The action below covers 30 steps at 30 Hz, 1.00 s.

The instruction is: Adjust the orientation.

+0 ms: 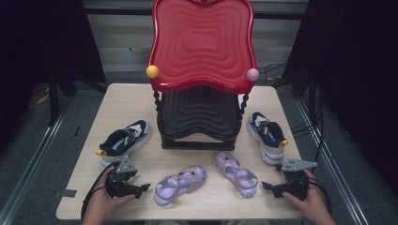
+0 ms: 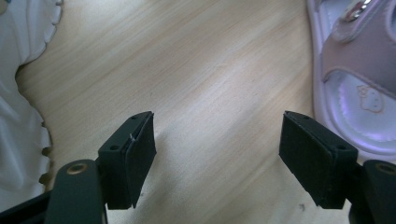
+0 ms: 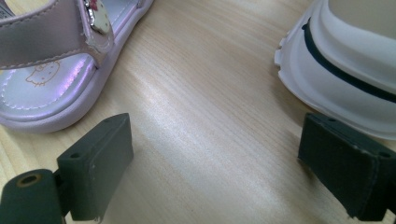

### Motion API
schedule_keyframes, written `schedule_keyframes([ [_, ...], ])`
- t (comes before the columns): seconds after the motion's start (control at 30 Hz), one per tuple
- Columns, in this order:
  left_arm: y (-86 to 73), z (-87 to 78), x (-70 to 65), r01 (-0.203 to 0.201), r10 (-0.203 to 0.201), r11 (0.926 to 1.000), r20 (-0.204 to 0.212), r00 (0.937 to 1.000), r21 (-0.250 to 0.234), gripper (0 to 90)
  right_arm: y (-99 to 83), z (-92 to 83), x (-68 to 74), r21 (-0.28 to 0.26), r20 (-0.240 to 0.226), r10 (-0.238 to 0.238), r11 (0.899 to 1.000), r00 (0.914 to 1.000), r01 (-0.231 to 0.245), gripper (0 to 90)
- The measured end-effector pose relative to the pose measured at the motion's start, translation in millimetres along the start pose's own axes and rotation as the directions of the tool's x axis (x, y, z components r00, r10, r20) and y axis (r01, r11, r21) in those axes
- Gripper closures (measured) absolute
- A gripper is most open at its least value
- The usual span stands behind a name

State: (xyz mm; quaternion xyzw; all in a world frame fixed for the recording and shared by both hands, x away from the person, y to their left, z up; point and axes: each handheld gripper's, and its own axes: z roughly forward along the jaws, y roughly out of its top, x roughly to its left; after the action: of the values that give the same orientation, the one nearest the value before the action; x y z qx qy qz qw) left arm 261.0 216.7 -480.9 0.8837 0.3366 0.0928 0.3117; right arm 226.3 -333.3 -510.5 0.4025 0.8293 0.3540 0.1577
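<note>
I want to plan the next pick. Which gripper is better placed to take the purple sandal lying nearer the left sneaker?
Left, probably. The left gripper lies beside that purple sandal, jaws open. The right gripper sits across the table, next to the other sandal.

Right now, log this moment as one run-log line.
left hand-held gripper: open, empty | right hand-held gripper: open, empty | purple sandals: on table

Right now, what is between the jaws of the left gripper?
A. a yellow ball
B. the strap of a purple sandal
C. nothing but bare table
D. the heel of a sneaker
C: in the left gripper view the left gripper has its jaws apart over bare table, with the purple sandal off to one side and the sneaker to the other, neither touched.
</note>
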Motion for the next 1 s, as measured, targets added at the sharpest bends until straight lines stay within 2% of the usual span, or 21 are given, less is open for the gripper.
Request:
schedule_keyframes([
  [0.1, 2.1, -3.8, 0.5, -0.015, 0.015, 0.9997, 0.001, 0.9999, 0.017, 27.8, 0.0, 0.0, 0.0, 0.000, 0.000, 0.000, 1.000, 1.0000, 0.000, 9.3],
  [0.23, 2.4, -6.9, 2.4, 0.005, -0.005, 0.9998, 0.005, 1.0000, 0.022, 28.4, 0.0, 0.0, 0.1, 0.000, 0.000, 0.000, 1.000, 1.0000, 0.000, 9.3],
  [0.37, 4.5, -10.8, 3.4, -0.007, 0.007, 0.9996, 0.001, 1.0000, 0.028, 28.4, 0.0, 0.0, 0.1, 0.000, 0.000, 0.000, 1.000, 1.0000, 0.000, 9.3],
  [0.5, 7.7, -13.8, 3.5, 0.000, 0.000, 0.9996, 0.004, 1.0000, 0.027, 28.4, 0.0, 0.0, 0.1, 0.000, 0.000, 0.000, 1.000, 1.0000, 0.000, 9.3],
  [0.83, 21.0, -21.8, -1.5, -0.046, 0.046, 0.9989, 0.002, 0.9989, 0.010, 28.8, -0.1, 0.0, 0.3, 0.000, 0.002, 0.002, 1.000, 1.0000, -0.002, 9.3],
  [1.0, 25.5, -20.3, -5.1, -0.077, 0.077, 0.9963, 0.015, 0.9970, 0.037, 29.0, -0.1, 0.0, 0.5, 0.000, 0.003, 0.003, 1.000, 1.0000, -0.003, 9.3],
])
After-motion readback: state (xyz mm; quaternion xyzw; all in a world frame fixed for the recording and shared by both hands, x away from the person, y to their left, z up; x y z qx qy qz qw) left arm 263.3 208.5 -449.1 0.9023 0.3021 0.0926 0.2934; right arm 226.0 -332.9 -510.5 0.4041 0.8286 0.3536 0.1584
